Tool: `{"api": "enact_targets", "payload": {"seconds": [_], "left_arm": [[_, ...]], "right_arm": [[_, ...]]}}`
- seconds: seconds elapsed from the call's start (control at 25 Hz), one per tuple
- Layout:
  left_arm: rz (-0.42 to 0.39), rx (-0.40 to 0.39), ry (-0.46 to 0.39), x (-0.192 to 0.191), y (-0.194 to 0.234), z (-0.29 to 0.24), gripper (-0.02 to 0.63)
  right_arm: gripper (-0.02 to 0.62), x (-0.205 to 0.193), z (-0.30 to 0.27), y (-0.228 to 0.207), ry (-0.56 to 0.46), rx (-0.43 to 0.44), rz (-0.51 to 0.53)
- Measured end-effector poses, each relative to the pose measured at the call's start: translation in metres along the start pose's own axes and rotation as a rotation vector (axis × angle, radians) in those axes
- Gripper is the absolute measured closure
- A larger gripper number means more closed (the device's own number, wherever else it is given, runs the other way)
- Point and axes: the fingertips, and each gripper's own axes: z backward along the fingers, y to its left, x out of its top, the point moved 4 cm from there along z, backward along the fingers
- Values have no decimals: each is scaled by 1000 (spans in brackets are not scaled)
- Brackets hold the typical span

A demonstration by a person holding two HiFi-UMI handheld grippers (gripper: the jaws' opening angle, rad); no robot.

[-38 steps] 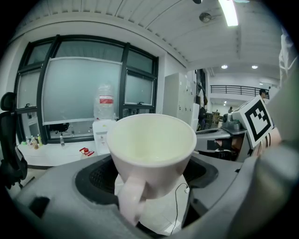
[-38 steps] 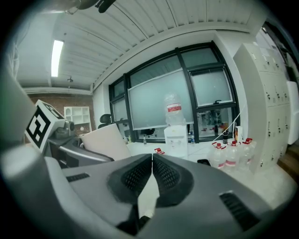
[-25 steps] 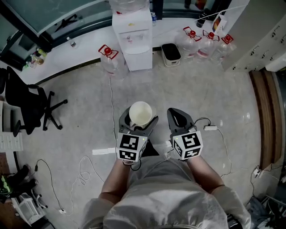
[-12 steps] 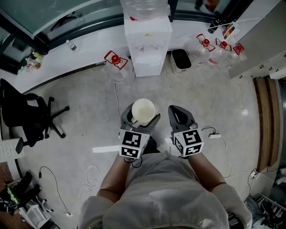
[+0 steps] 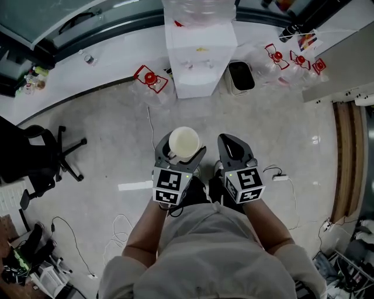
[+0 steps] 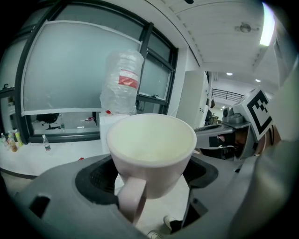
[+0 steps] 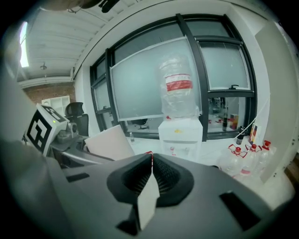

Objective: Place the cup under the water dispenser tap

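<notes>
Two grippers sit low in my head view: the left gripper point(image 5: 181, 153) has its jaws spread wide and clamped on the body of the white cup point(image 5: 184, 143), upright, handle turned toward me, while the right gripper point(image 5: 232, 145) just beside it has its pads pressed together. The cup is well short of the white water dispenser point(image 5: 201, 55), which stands at the far side with a clear bottle point(image 5: 198, 9) upended on top. Between cup and dispenser I see a thin white cable point(image 5: 146, 125) trailing over the floor point(image 5: 105, 128). A red-capped jug point(image 5: 151, 82) lies just left of the dispenser, a black bin point(image 5: 241, 76) stands just right of it, and more red-capped jugs point(image 5: 295, 61) cluster farther right. A black office chair point(image 5: 35, 157) stands far left, a white strip point(image 5: 134, 186) lies on the floor near my left gripper, and a small plug block point(image 5: 280, 177) lies to the right. The floor is mottled grey and polished; a white ledge point(image 5: 76, 76) curves along dark-framed windows point(image 7: 154, 79) behind the dispenser.
</notes>
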Motion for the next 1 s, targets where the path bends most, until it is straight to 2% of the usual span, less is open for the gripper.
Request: {"api": "enact_targets", "payload": {"seconds": [0.2,0.64,0.8,1.0], "left_arm": [[20,18,10,-13,15,-35,173],[81,110,50,-37,52,-123,173],[82,134,32,-50,64,-163,173],[46,144,21,-75,78,-215,173]], "right_arm": [[566,-14,-35,-26,34,4,-23],[566,-39,-113,-89,114,64,-29],[566,-49,-142,-113,131,85,-13],[566,-66,-176,-140,143,96,-23]]}}
